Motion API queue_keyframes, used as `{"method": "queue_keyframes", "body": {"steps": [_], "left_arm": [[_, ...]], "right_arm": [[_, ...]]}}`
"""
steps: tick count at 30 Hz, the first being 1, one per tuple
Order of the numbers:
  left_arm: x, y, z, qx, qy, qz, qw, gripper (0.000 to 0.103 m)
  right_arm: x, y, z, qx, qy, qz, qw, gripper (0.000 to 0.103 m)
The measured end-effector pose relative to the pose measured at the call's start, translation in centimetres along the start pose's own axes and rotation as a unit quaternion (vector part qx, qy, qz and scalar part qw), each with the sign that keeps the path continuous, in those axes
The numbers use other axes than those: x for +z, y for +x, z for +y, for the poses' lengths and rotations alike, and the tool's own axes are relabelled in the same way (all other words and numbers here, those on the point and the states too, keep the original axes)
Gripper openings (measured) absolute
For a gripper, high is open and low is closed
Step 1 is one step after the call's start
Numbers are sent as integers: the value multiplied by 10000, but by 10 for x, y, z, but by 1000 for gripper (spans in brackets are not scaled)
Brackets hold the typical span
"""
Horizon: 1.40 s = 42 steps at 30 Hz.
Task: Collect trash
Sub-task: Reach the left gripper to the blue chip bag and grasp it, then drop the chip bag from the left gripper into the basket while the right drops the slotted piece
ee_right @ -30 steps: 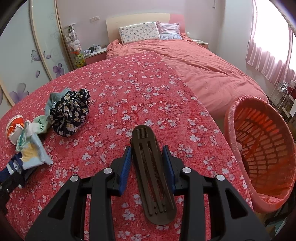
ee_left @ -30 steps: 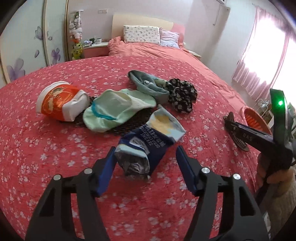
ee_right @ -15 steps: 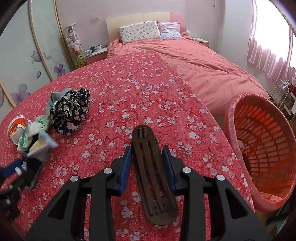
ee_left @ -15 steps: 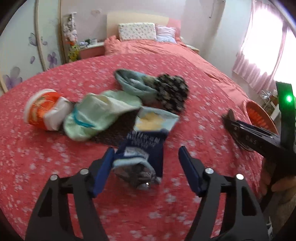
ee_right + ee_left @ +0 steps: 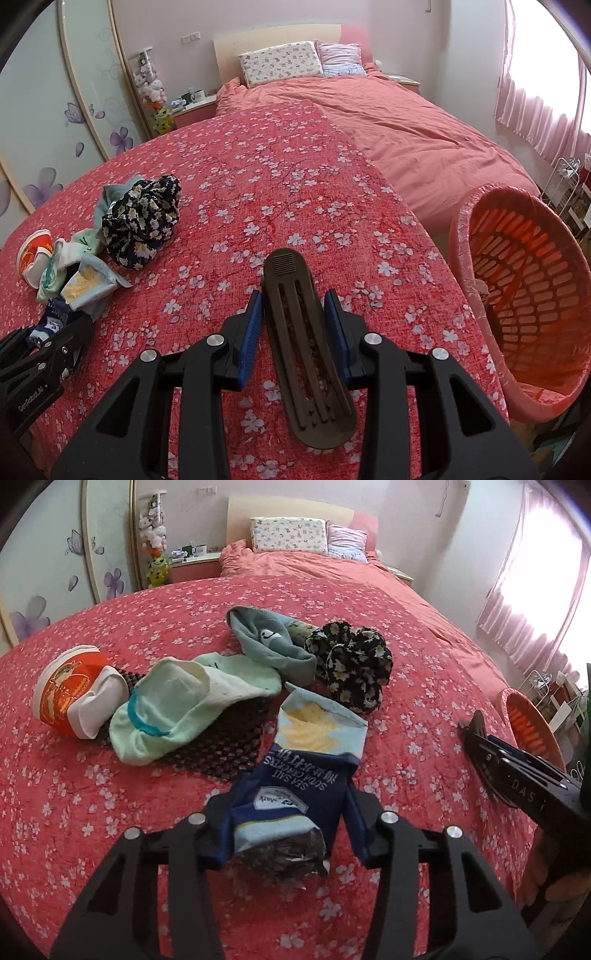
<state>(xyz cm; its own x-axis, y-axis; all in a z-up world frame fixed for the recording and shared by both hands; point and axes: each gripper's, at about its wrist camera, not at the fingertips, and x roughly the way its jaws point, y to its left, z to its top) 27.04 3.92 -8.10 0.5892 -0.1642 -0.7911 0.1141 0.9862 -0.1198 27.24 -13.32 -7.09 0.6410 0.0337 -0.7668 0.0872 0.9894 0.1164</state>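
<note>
A blue and light-blue cracker bag (image 5: 295,775), torn open at its far end, lies on the red flowered bedspread (image 5: 110,812). My left gripper (image 5: 288,819) is closing on the bag's near crumpled end, and both blue pads touch its sides. The same bag (image 5: 85,291) and left gripper (image 5: 48,350) show at the left edge of the right wrist view. My right gripper (image 5: 295,314) is shut on a dark brown slatted plastic piece (image 5: 306,354) that sticks out forward, held above the bedspread. An orange paper cup (image 5: 66,690) lies on its side at the left.
A mint sock (image 5: 177,709), a grey-blue sock (image 5: 266,642), a black flowered cloth (image 5: 351,664) and a black mesh mat (image 5: 221,746) lie beyond the bag. An orange laundry basket (image 5: 517,280) with a pink liner stands off the bed's right edge. Pillows lie at the far headboard.
The left gripper has moved forward over the cracker bag and its jaws have narrowed onto the bag's sides. The right gripper and its brown piece have not moved.
</note>
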Motion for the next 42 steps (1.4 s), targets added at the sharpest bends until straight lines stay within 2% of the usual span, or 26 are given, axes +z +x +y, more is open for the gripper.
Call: {"method": "queue_keyframes", "body": {"steps": [5, 10, 25, 31, 34, 42], "left_arm": [[3, 2, -2, 30, -28, 11, 10000, 47], [6, 2, -1, 14, -49, 11, 10000, 33], [6, -24, 2, -176, -36, -367, 9992, 30], [5, -19, -2, -172, -31, -273, 9995, 30], [4, -16, -3, -181, 0, -237, 9996, 30], [-1, -12, -3, -197, -39, -175, 9996, 31]], "right_arm": [[0, 0, 1, -7, -38, 12, 10000, 35], [-1, -1, 0, 44, -57, 0, 10000, 35], [-1, -18, -8, 302, 20, -230, 9993, 34], [-3, -2, -7, 124, -54, 27, 9999, 34], [-5, -4, -5, 66, -158, 34, 9998, 38], [-14, -12, -3, -98, -337, 4, 9994, 36]]}}
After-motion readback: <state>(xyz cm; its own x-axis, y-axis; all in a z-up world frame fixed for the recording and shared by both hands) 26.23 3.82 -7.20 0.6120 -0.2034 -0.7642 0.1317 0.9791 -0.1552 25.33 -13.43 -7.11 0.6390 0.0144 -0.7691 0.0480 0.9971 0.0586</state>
